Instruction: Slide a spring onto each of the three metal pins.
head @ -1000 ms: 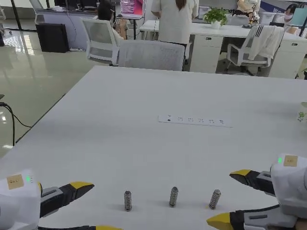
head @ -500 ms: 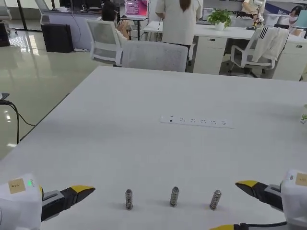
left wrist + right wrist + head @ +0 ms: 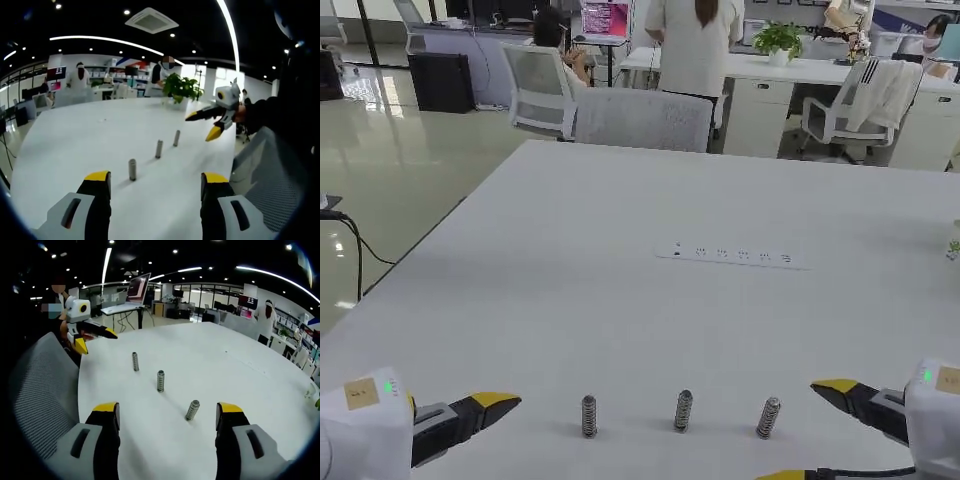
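Three springs (image 3: 683, 411) upright in a row on white table (image 3: 620, 220).
Coiled grey metal, long axes vertical — rightmost leans slightly; left gripper (image 3: 155, 177) and right gripper (image 3: 168, 410) flank them, both spread.

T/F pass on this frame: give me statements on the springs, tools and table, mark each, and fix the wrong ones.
1. Three springs stand in a row on the table. True.
2. The left tool is shut on a spring. False: it is open and holds nothing.
3. A power strip lies on the table beyond the springs. True.
4. The right tool grips the nearest spring. False: it is open and apart from the springs.
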`<move>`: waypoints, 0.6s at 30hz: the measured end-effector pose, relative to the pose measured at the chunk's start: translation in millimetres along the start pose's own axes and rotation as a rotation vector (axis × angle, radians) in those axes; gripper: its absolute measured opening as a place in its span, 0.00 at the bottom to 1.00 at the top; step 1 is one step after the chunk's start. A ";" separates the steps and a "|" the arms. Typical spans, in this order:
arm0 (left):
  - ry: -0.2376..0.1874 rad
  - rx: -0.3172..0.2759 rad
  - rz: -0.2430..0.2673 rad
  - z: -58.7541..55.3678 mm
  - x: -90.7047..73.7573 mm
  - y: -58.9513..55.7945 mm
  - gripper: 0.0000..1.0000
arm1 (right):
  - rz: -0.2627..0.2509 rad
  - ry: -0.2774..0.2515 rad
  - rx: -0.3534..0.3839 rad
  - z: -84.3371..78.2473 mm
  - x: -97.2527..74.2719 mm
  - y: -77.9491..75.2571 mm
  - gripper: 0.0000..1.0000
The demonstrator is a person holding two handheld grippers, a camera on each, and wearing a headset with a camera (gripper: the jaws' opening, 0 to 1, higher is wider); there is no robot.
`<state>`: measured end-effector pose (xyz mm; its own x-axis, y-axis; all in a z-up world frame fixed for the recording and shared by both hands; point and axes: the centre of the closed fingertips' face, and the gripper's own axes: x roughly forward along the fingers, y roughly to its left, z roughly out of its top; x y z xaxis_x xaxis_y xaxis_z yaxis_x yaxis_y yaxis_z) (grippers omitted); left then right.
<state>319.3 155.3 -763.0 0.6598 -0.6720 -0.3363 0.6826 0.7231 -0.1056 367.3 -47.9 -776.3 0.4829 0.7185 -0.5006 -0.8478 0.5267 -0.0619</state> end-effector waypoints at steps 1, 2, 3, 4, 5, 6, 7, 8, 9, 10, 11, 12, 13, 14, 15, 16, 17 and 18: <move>0.002 0.000 0.000 0.0 0.1 -0.2 0.69 | -0.003 0.001 -0.002 -0.2 -0.1 -0.6 0.78; 0.002 0.000 -0.001 -0.2 0.3 -0.2 0.69 | -0.005 0.000 -0.001 -0.3 -0.3 -1.4 0.78; 0.003 0.000 -0.001 -0.4 0.5 -0.6 0.69 | -0.006 -0.002 0.003 -0.2 -0.5 -2.1 0.78; 0.004 0.000 0.000 -0.7 0.7 -0.3 0.69 | -0.009 -0.003 0.007 -0.2 -0.7 -2.5 0.78; 0.005 0.000 -0.001 -1.0 0.9 -0.1 0.69 | -0.011 -0.002 0.007 -0.6 -0.8 -2.9 0.78; 0.004 -0.001 -0.001 -1.0 1.1 0.1 0.69 | -0.011 0.000 0.008 -1.6 -1.3 -3.3 0.78; 0.004 -0.001 -0.001 -0.8 1.5 -0.1 0.69 | -0.012 -0.001 0.009 -1.8 -1.4 -3.6 0.78; 0.004 0.000 -0.001 -0.7 1.7 0.0 0.69 | -0.013 -0.001 0.010 -2.0 -1.6 -3.7 0.78; 0.005 -0.001 -0.001 -1.1 1.9 0.2 0.69 | -0.014 0.000 0.009 -2.4 -1.8 -3.9 0.78; 0.006 0.000 -0.001 -1.5 2.1 0.4 0.69 | -0.014 0.000 0.009 -2.7 -1.9 -4.1 0.78; 0.006 -0.001 -0.002 -2.3 2.4 0.8 0.69 | -0.015 0.002 0.010 -3.2 -1.9 -4.5 0.78; 0.007 -0.003 -0.002 -2.7 2.7 1.0 0.69 | -0.016 0.003 0.010 -3.7 -1.9 -4.7 0.78; 0.008 -0.003 -0.002 -3.0 2.8 0.7 0.69 | -0.016 0.002 0.009 -4.1 -2.0 -5.0 0.78; 0.009 -0.004 -0.003 -3.3 3.0 0.6 0.69 | -0.017 0.003 0.009 -4.8 -2.1 -5.4 0.78; 0.010 -0.003 -0.003 -3.5 3.3 0.0 0.69 | -0.016 0.004 0.007 -5.4 -2.2 -5.5 0.79; 0.012 -0.003 -0.004 -4.0 3.7 -0.2 0.69 | -0.015 0.003 0.006 -5.6 -2.2 -5.6 0.79; 0.016 -0.002 -0.005 -5.0 4.1 -0.3 0.69 | -0.016 0.006 0.008 -6.5 -2.1 -5.9 0.79; 0.020 0.000 -0.006 -5.9 4.7 -0.2 0.69 | -0.016 0.010 0.007 -8.1 -2.1 -6.3 0.78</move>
<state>320.4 152.9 -770.1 0.6493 -0.6731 -0.3540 0.6867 0.7190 -0.1075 369.9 -56.4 -781.8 0.4945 0.7052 -0.5082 -0.8383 0.5414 -0.0643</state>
